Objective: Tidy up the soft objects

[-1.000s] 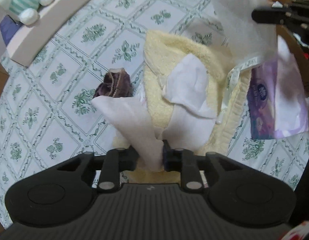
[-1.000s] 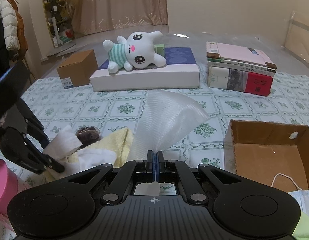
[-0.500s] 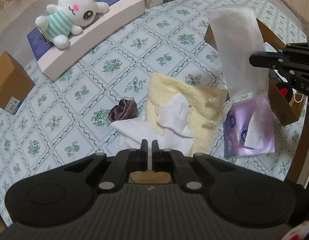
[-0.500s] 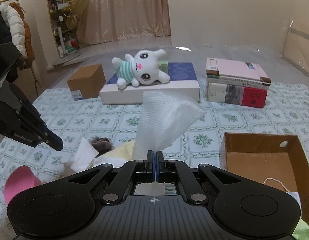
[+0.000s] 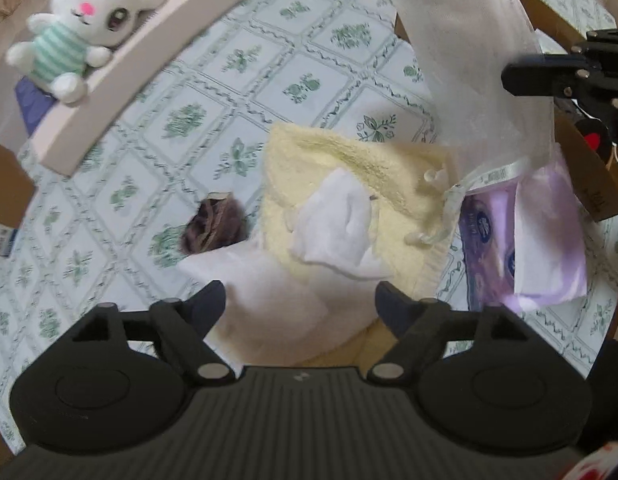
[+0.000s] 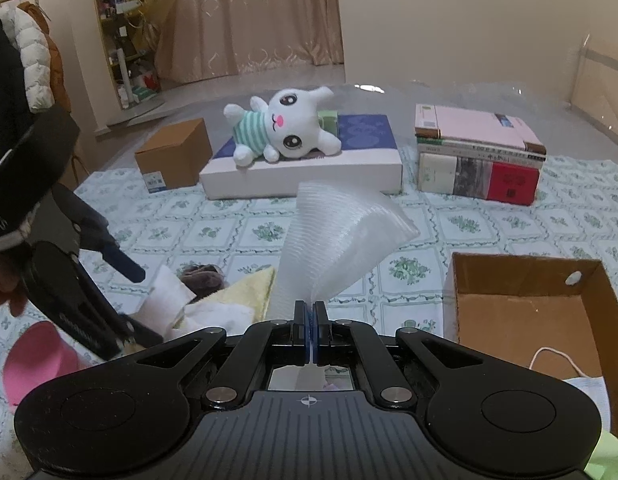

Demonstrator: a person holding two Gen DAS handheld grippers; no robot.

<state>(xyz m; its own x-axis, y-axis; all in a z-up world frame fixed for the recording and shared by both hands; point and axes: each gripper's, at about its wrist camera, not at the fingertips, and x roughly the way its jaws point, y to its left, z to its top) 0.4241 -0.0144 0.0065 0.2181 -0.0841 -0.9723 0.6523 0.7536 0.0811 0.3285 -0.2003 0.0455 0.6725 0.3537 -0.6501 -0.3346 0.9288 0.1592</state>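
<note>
My right gripper (image 6: pixel 310 314) is shut on a sheer white cloth (image 6: pixel 337 240) and holds it up above the table; the cloth also hangs at the top right of the left wrist view (image 5: pixel 469 60). My left gripper (image 5: pixel 301 304) is open and empty, just above a white cloth (image 5: pixel 269 292) that lies on the edge of a folded yellow towel (image 5: pixel 349 184). A second white cloth (image 5: pixel 337 224) lies on the towel. A dark brown scrunchie (image 5: pixel 213 226) lies left of the towel. The left gripper shows at the left of the right wrist view (image 6: pixel 109 256).
A purple tissue pack (image 5: pixel 525 248) lies right of the towel. An open cardboard box (image 6: pixel 529 320) holds a face mask (image 6: pixel 581 388). A plush bunny (image 6: pixel 285 128) lies on a flat box (image 6: pixel 301 168). Stacked books (image 6: pixel 477 156), a small carton (image 6: pixel 173 156) and a pink object (image 6: pixel 37 356) are around.
My left gripper let go of the white cloth, rose shut, then came back down over it and opened. My right gripper kept holding the sheer cloth up.
</note>
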